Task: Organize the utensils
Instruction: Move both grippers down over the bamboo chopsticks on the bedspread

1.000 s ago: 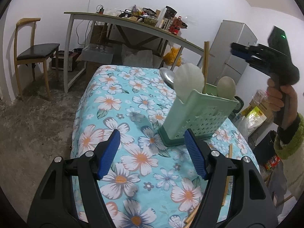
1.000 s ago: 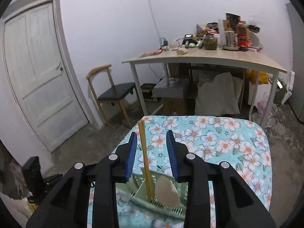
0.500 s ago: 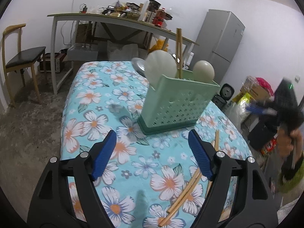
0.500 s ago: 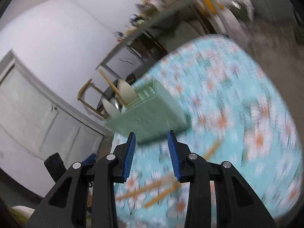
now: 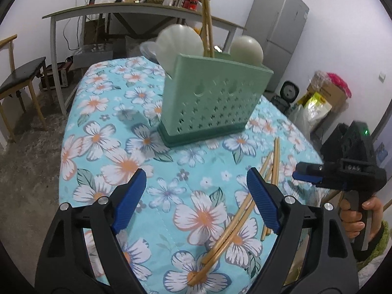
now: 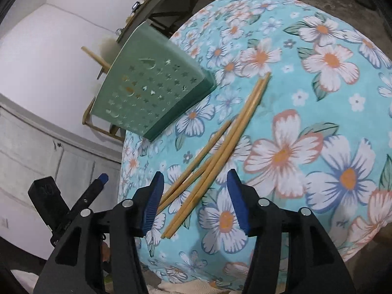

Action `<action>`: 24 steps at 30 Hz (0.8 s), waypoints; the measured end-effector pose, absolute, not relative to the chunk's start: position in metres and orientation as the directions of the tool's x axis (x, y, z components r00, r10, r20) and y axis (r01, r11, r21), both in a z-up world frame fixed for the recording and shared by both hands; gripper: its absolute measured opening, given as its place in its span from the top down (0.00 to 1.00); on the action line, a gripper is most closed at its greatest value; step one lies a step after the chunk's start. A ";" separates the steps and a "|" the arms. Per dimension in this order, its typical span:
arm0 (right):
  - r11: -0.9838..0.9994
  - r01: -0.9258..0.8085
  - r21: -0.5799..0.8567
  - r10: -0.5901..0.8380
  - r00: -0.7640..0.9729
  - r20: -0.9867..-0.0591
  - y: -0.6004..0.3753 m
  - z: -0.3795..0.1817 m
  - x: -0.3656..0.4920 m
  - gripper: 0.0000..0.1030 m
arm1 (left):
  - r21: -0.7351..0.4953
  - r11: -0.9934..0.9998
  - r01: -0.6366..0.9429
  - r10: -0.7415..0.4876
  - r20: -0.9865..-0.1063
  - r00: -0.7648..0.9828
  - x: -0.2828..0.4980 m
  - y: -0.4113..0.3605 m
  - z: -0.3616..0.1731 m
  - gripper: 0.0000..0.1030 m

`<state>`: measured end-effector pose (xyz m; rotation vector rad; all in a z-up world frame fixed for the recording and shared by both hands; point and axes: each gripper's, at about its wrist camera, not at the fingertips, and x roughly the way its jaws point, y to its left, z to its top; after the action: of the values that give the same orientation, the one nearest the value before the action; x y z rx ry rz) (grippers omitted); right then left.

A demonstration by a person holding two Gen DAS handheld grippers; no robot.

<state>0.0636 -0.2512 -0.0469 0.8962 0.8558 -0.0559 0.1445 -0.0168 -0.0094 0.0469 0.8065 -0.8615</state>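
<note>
Left wrist view takes in a table [image 5: 80, 132] under a turquoise floral cloth, with a cluttered desk [image 5: 117, 8], a grey fridge [image 5: 279, 34] and a wooden chair [image 5: 17, 73] behind it on the concrete floor. On the cloth stands a pale green perforated utensil holder [image 5: 210, 98] on a darker green base; two cream spoon-shaped heads [image 5: 180, 41] rise from it, and a pair of bamboo chopsticks [image 5: 207, 24] stands upright between them. Loose chopsticks [image 5: 235, 223] lie scattered on the cloth just in front of the holder, some crossing one another; in the right wrist view the same bundle [image 6: 220, 144] fans out from the holder's base toward the camera. The left gripper [image 5: 196, 196] hovers over the cloth with its blue pads spread wide and nothing between them; its jaws have just been opening. The right gripper [image 6: 193, 201], held in a hand [image 5: 360, 218] with a green knitted cuff, also has its jaws parted, having just been opening; the near ends of the loose chopsticks lie on the cloth in the gap between its pads, and one stick passes just beside the left pad, though whether it touches I cannot tell.
</note>
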 end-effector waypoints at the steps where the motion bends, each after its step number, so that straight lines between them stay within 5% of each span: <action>1: 0.642 0.376 0.668 0.300 0.678 -0.671 -0.252 -0.048 0.066 0.48 | -0.266 0.669 0.694 -0.654 -0.654 0.380 0.143 -0.018 -0.011 0.21; 15: 0.610 0.384 0.693 0.305 0.694 -0.653 -0.271 -0.060 0.066 0.48 | -0.131 0.588 0.798 -0.633 -0.688 0.354 0.129 -0.065 -0.013 0.21; 24: 0.599 0.387 0.701 0.309 0.696 -0.649 -0.285 -0.069 0.061 0.48 | -0.108 0.422 0.900 -0.652 -0.725 0.219 0.126 -0.112 -0.016 0.45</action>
<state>0.0613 -0.2853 -0.0689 0.9569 0.8334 -0.0525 0.1260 -0.1122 -0.0164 0.3728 0.7867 -1.1089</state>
